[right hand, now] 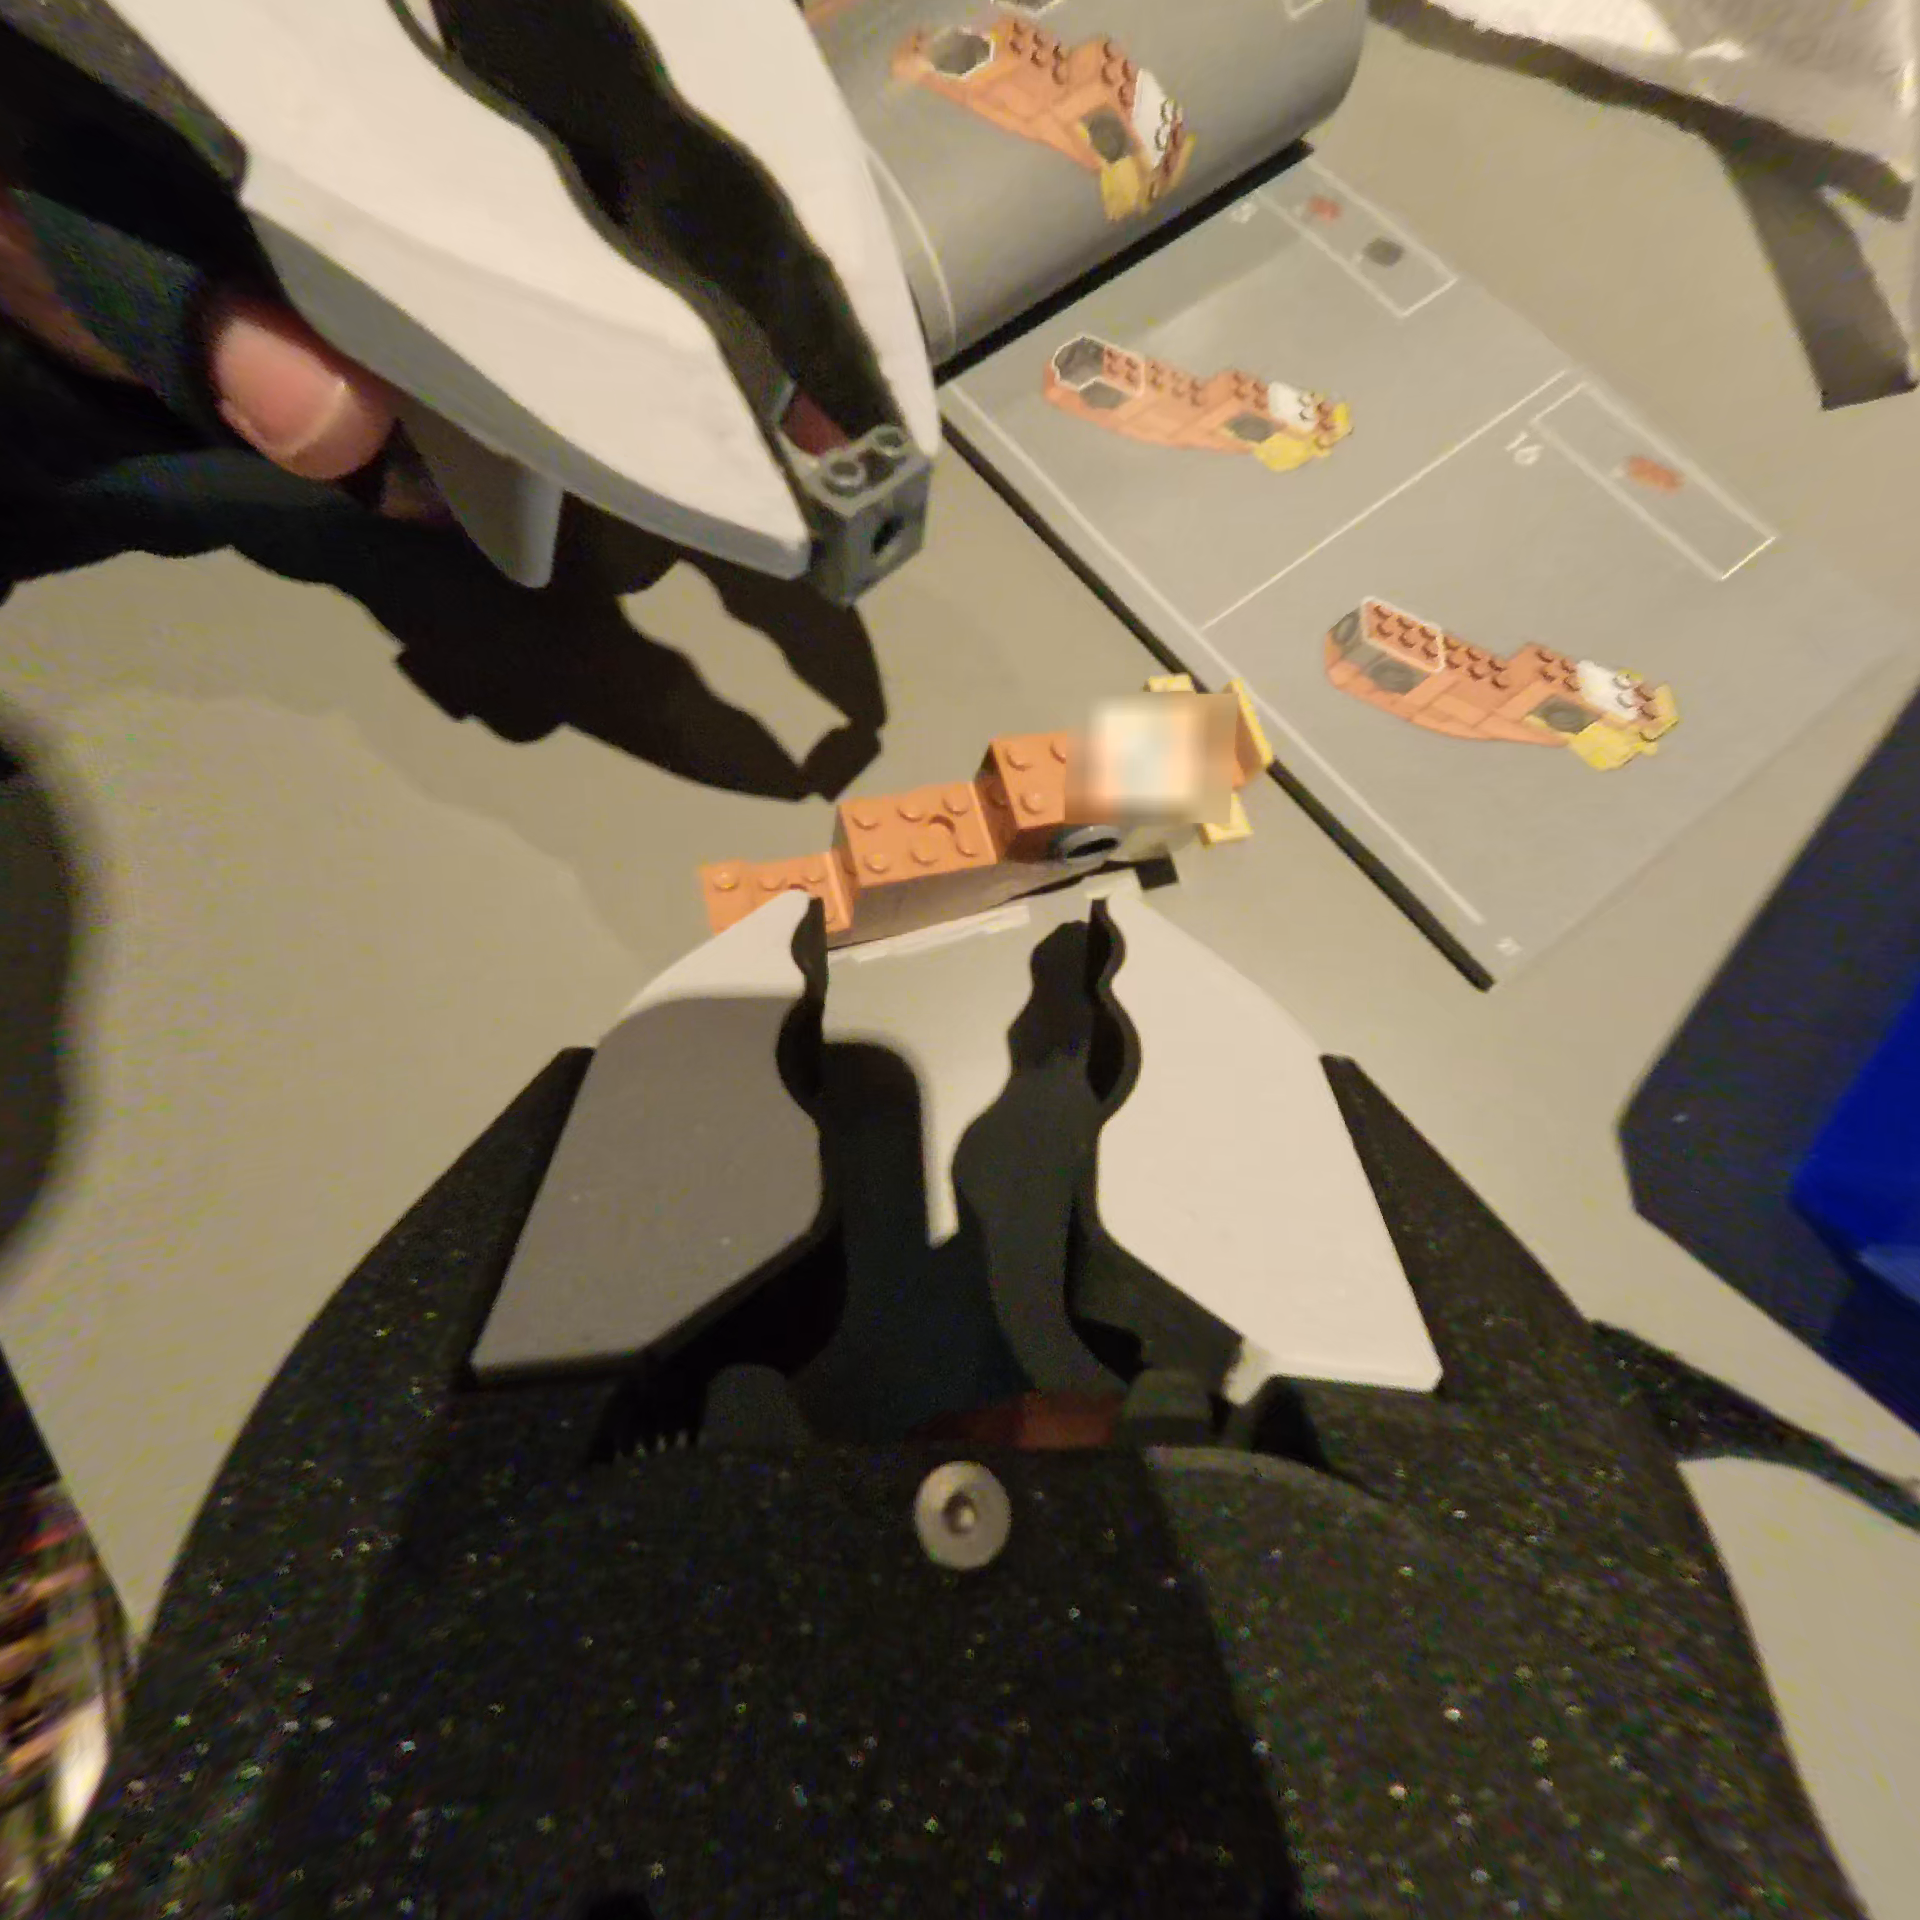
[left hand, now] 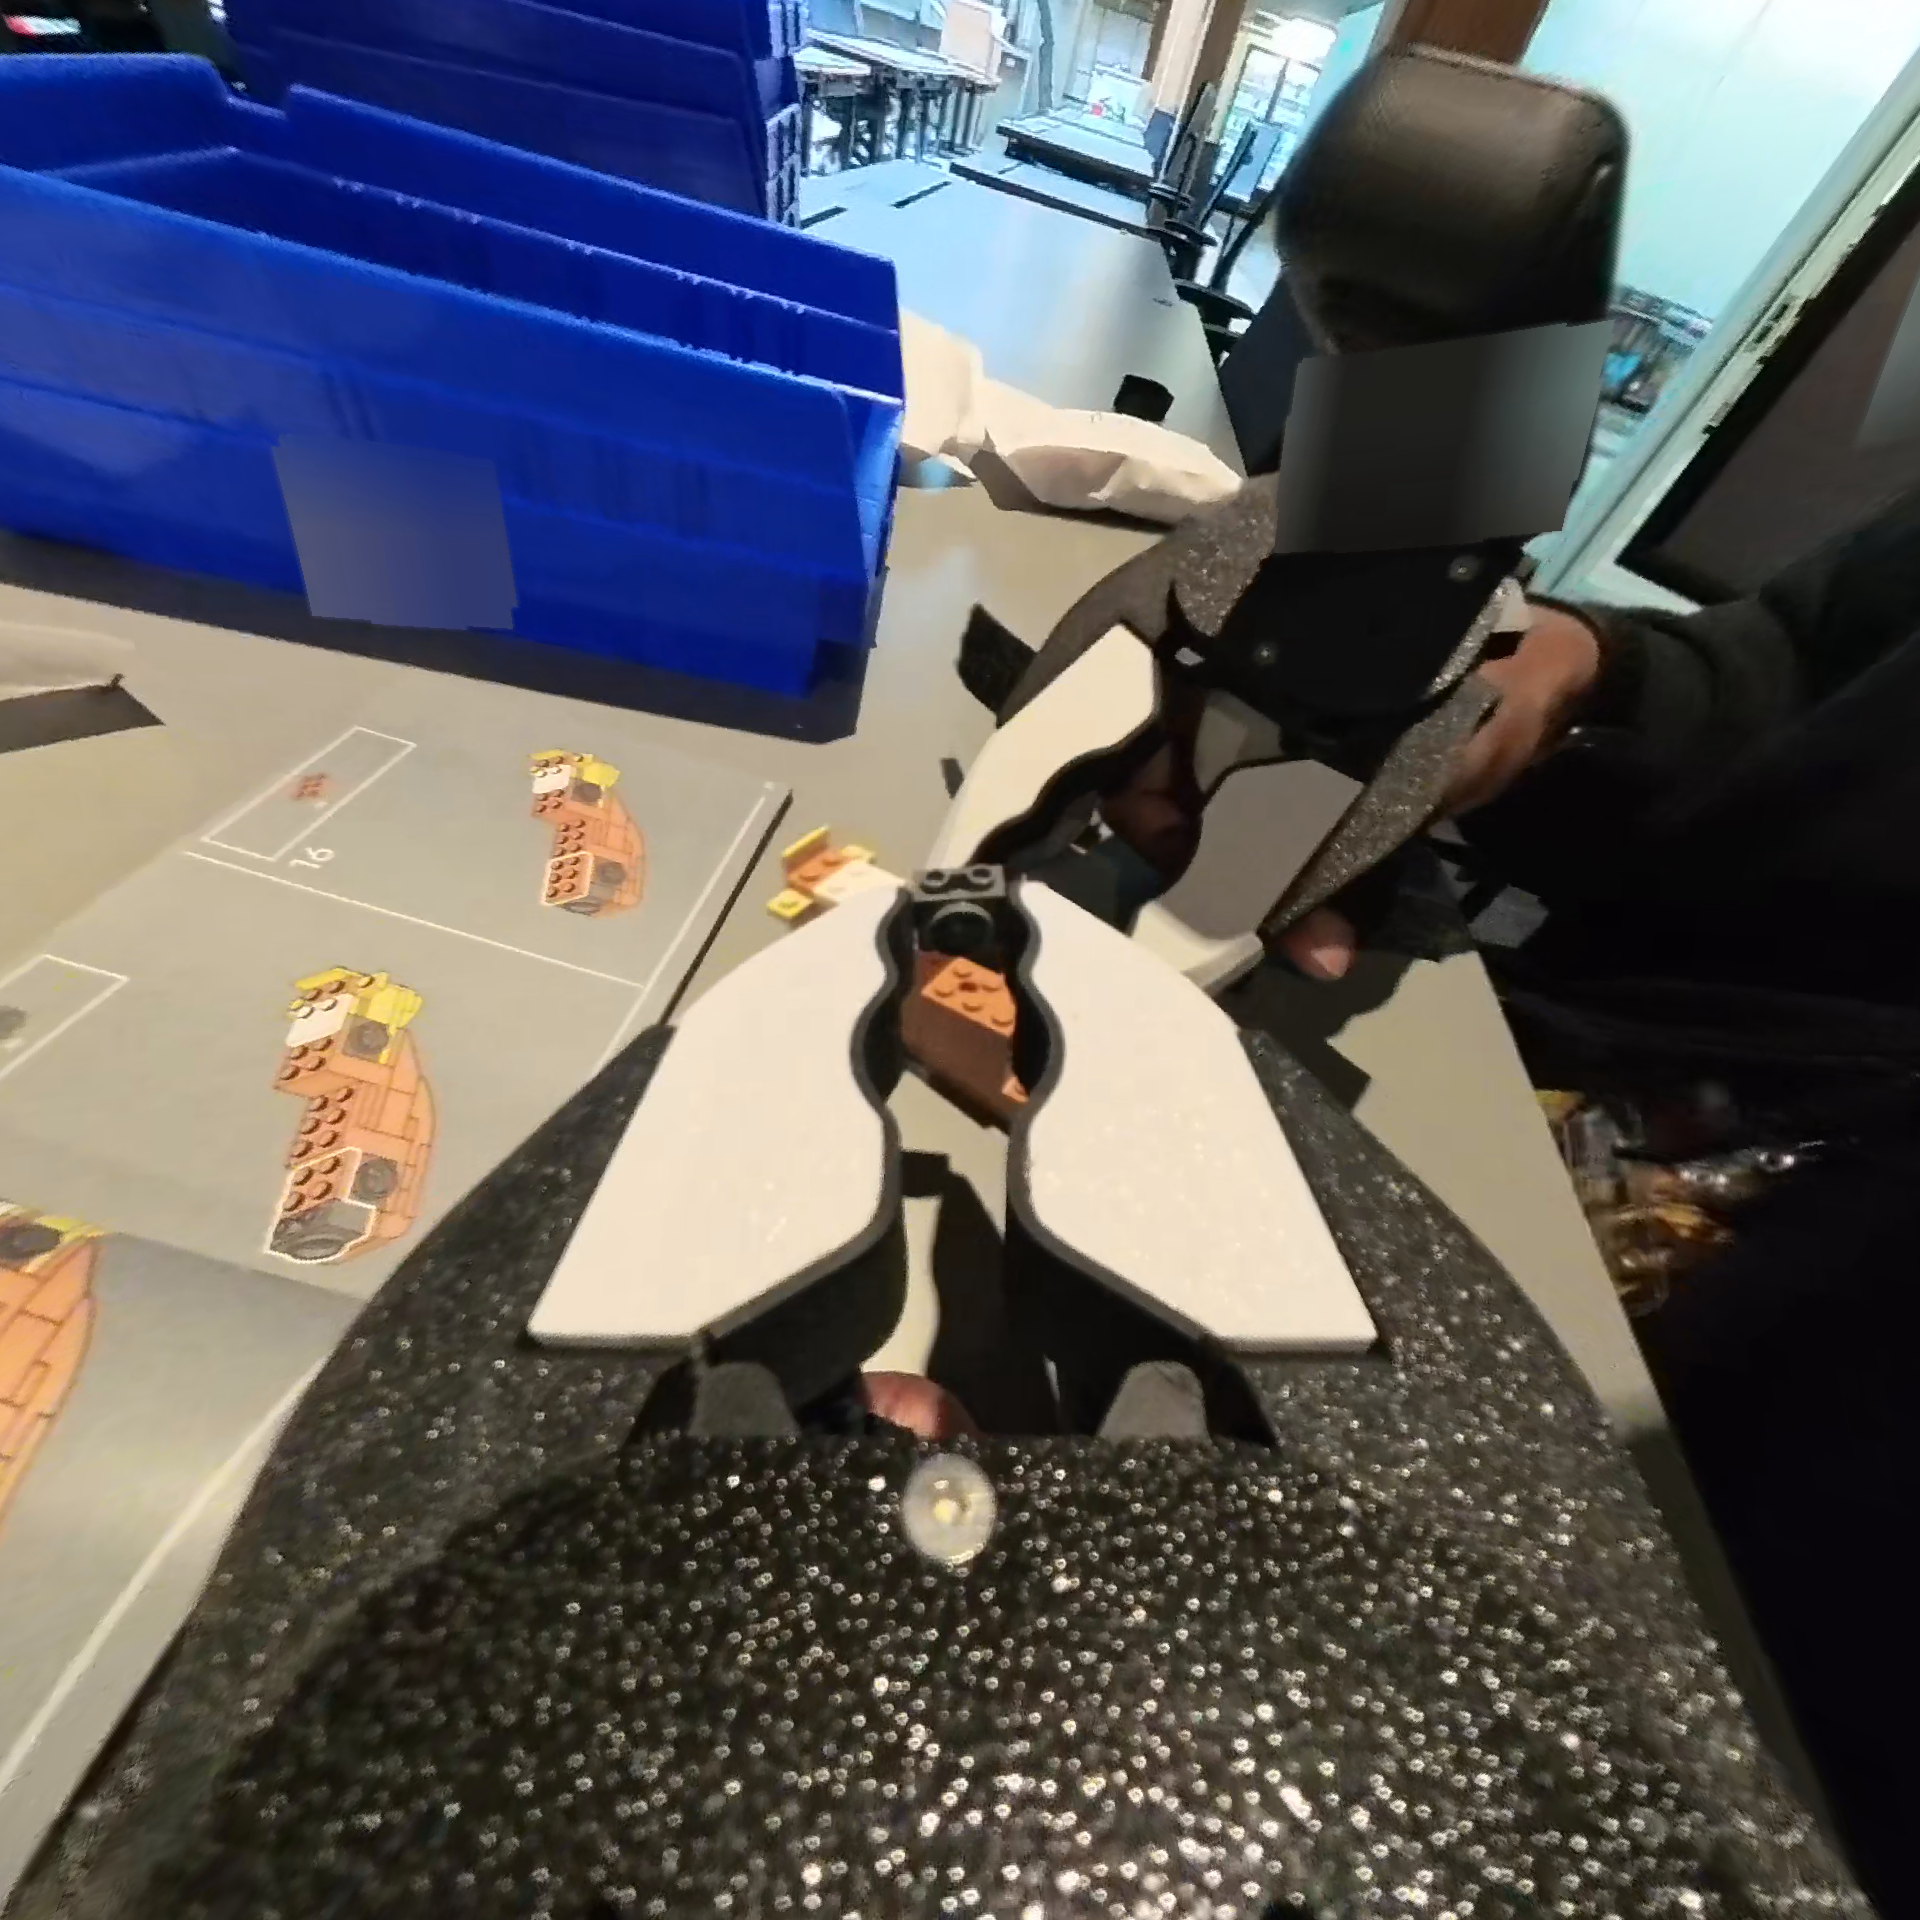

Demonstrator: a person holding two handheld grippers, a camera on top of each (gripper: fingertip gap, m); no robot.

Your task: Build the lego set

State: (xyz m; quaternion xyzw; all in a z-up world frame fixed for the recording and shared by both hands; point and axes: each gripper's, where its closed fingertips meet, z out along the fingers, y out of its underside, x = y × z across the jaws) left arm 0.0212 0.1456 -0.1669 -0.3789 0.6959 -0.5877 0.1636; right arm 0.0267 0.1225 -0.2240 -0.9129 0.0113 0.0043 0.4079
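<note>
Speckled black gripper bodies fill the foreground of both wrist views. Beyond them, blue storage bins (left hand: pixel 447 343) stand at the back of the grey table (right hand: pixel 312 831), and an open instruction booklet (right hand: pixel 1455 540) lies nearby, picturing an orange vehicle-like model. The left gripper (left hand: pixel 958 896) is clamped narrow on a small dark grey brick (right hand: pixel 868 509), raised above the table. The right gripper (right hand: pixel 951 914) hangs with its jaws apart and empty, its tips just beside the partly built orange model (right hand: pixel 914 821), which rests on the table next to the booklet. Judging by the pictured steps, the base is assembled, while the grey brick and later pieces remain to be attached.
</note>
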